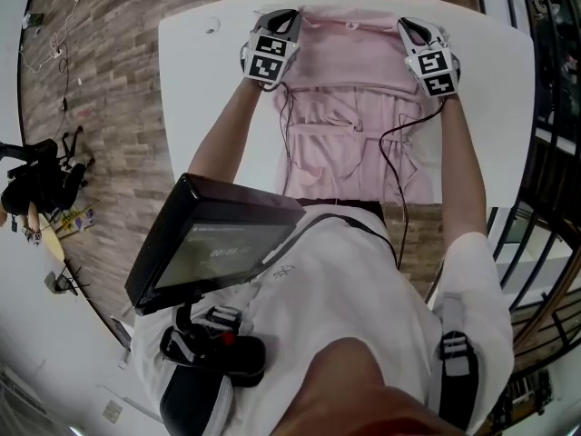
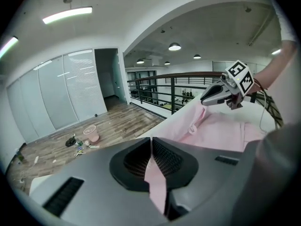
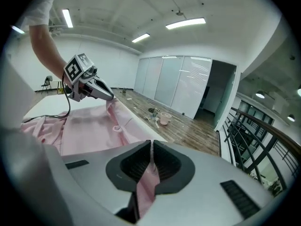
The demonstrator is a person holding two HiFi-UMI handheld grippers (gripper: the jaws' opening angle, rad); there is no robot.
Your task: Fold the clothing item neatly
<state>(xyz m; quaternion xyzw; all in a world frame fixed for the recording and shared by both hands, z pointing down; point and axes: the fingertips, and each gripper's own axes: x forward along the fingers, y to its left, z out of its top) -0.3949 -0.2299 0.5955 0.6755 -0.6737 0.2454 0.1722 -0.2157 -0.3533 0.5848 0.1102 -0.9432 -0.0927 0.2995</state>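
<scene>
Pink top [image 1: 349, 107] pinched tight in left gripper [image 1: 292, 18] and right gripper [image 1: 406, 25]: lift both corners evenly above the table [image 1: 209, 89], then lay flat toward the table's near edge.

My shirt [image 1: 345, 271] is covering the pink garment's [image 1: 345, 107] near edge; the litter [image 2: 75, 141] far left is looking too small to name.
</scene>
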